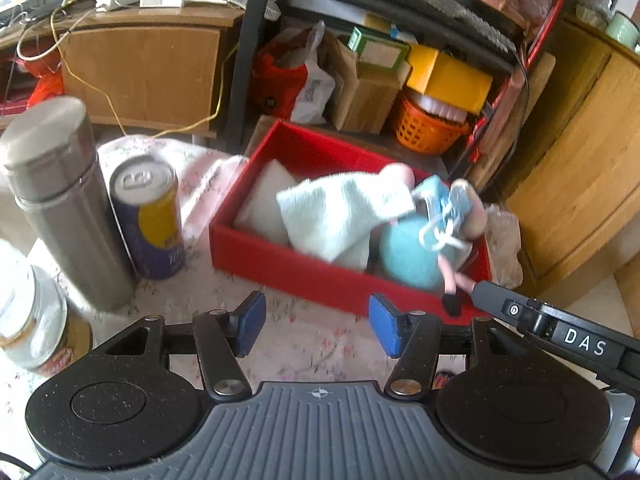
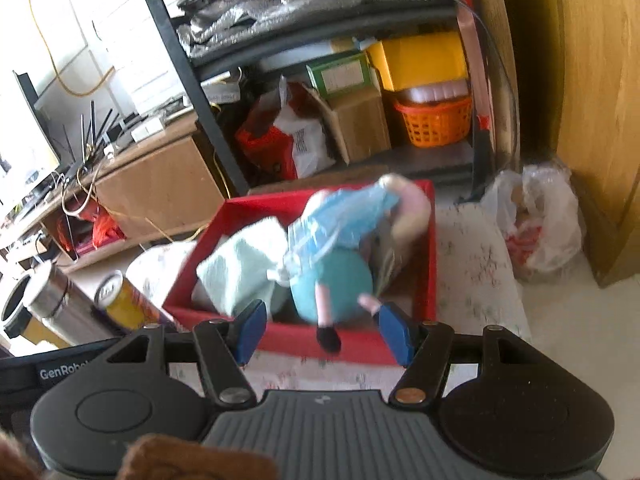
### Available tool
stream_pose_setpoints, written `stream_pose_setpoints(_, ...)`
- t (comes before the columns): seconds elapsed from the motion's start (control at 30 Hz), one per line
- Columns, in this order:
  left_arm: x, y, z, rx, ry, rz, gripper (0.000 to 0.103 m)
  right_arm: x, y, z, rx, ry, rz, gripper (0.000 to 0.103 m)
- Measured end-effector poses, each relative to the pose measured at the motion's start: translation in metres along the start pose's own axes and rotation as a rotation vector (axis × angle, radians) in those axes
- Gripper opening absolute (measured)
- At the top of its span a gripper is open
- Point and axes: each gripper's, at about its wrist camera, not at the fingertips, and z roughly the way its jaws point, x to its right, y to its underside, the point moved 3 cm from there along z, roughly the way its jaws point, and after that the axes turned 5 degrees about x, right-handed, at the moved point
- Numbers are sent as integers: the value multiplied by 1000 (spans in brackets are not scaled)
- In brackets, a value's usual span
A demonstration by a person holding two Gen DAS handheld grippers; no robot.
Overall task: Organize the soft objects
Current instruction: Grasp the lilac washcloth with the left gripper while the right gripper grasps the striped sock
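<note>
Now, nearest: right gripper (image 2: 322, 330), fingers spread and holding nothing, just short of the red box (image 2: 430, 240) near wall.
Left gripper (image 1: 316, 326): likewise spread, empty, farther back from that wall.
Plush doll (image 2: 332, 276): inside the box, black foot draped over the near wall between the right fingers, body running away toward the far wall.
Pale towel (image 2: 240, 264): in the box, left of the doll.

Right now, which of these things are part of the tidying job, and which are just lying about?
Part of the job:
red box
pale towel
plush doll
white cushion

Just lying about:
steel flask
drink can
glass jar
orange basket
plastic bag

Both claws, left and right, are open and empty.
</note>
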Motion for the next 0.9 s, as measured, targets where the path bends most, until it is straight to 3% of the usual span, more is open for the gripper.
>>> stream_pose_setpoints(0.17, -1, 18, 1, -43, 18, 5, 59, -1, 14, -4, -27, -7, -7, 34)
stream_pose_setpoints(0.4, -3, 58, 13, -174, 49, -7, 60, 8, 44, -3, -106, -6, -18, 34)
stream_pose_setpoints(0.6, -2, 81, 7, -203, 77, -68, 73, 19, 57, -5, -141, -23, 7, 34)
stream_pose_setpoints(0.73, 6, 89, 21, -228, 46, -61, 78, 20, 59, -10, -142, -48, 26, 34)
stream_pose_setpoints(0.87, 5, 99, 39, -282, 9, -81, 78, 25, 59, -12, -140, -46, 20, 34)
stream_pose_setpoints(0.9, 4, 99, 39, -275, 6, -79, 73, 27, 58, -12, -140, -43, 25, 34)
